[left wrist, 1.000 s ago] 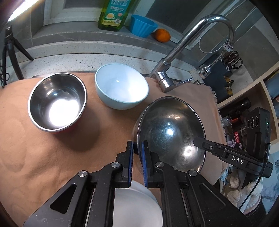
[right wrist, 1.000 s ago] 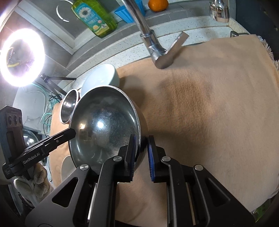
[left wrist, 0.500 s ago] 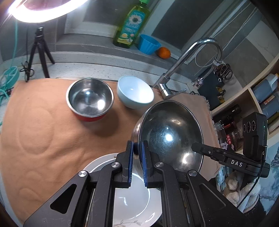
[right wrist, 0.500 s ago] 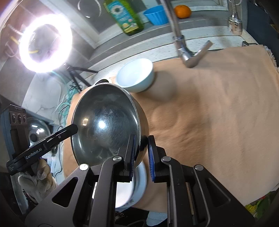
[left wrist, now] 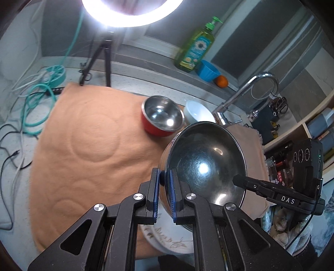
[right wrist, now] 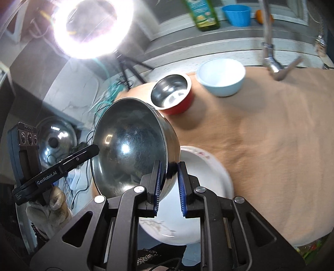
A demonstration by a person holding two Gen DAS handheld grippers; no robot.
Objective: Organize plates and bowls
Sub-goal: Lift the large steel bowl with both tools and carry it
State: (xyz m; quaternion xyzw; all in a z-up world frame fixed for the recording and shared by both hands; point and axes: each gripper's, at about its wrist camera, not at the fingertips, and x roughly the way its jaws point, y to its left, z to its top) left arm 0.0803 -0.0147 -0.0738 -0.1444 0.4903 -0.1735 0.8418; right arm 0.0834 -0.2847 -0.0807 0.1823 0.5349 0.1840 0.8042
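Note:
A large steel bowl (left wrist: 204, 162) (right wrist: 129, 146) hangs tilted above the orange cloth (left wrist: 94, 146), held by both grippers at opposite sides of its rim. My left gripper (left wrist: 165, 181) is shut on the near-left rim. My right gripper (right wrist: 169, 168) grips the other rim, its jaws a little wider apart. Under the bowl lies a white plate (left wrist: 167, 239) (right wrist: 198, 187) with a painted pattern. Farther back on the cloth stand a red-sided steel bowl (left wrist: 162, 114) (right wrist: 171, 91) and a pale blue bowl (left wrist: 196, 110) (right wrist: 221, 77), side by side.
A chrome faucet (left wrist: 240, 95) rises behind the bowls. A ring light (left wrist: 131, 12) on a tripod and loose cables (left wrist: 35, 108) are at the far left. A soap bottle (left wrist: 196, 48), blue cup (left wrist: 208, 70) and orange (left wrist: 222, 81) sit on the ledge. Shelves (left wrist: 302, 125) stand right.
Both grippers have lifted the large steel bowl and drawn it back toward the near edge. The white plate has come into view beneath it, and the two small bowls look farther away.

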